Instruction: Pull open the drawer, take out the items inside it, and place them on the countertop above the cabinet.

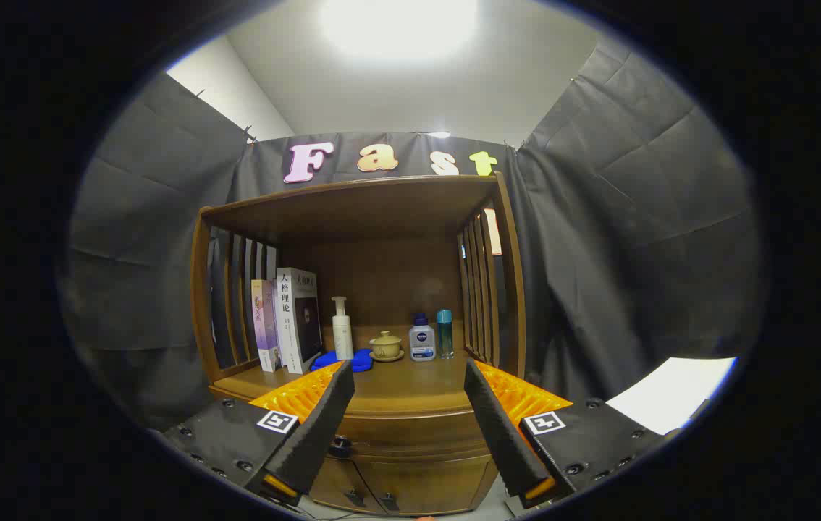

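Observation:
A wooden cabinet stands straight ahead against the booth's cloth wall. Its drawer (pixel 414 438) lies shut just under the countertop (pixel 410 387), and what it holds is hidden. A dark round knob (pixel 340 446) on the drawer front peeks out beside my left finger. My gripper (pixel 407 369) is open, with its fingers spread wide in front of the drawer and countertop edge and nothing between them. It hangs a short way back from the cabinet and touches nothing.
Along the back of the countertop stand two books (pixel 287 322), a white pump bottle (pixel 342 329), a blue item (pixel 352 359), a lidded cup on a saucer (pixel 386 346), a small white bottle (pixel 422 339) and a teal bottle (pixel 444 333). Slatted sides and a top board enclose the countertop. Two doors (pixel 396 486) sit below the drawer.

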`<action>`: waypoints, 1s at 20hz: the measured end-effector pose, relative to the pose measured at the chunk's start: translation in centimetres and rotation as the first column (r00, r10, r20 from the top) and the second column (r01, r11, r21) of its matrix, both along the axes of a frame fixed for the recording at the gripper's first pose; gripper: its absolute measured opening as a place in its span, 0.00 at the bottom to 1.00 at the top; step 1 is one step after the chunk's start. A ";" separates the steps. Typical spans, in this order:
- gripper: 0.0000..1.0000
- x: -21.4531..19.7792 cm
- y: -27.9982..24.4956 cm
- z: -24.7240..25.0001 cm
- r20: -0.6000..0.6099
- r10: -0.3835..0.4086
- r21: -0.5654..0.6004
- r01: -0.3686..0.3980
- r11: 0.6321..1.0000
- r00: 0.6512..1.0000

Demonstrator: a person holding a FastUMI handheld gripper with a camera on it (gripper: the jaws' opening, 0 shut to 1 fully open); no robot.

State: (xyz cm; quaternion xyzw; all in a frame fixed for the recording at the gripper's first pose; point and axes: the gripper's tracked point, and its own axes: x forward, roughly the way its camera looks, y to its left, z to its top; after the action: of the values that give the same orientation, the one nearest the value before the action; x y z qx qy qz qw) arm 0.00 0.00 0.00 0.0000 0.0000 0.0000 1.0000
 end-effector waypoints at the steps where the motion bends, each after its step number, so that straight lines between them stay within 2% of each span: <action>1: 0.97 -0.1 -0.1 0.0 -0.001 -0.003 0.003 0.003 1.000 1.000; 20: 0.97 0.4 0.9 -0.7 -0.007 -0.001 0.009 0.001 1.000 1.000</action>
State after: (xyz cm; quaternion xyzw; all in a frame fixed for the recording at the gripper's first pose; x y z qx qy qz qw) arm 0.42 0.91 -0.75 0.0046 0.0035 -0.0004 1.0000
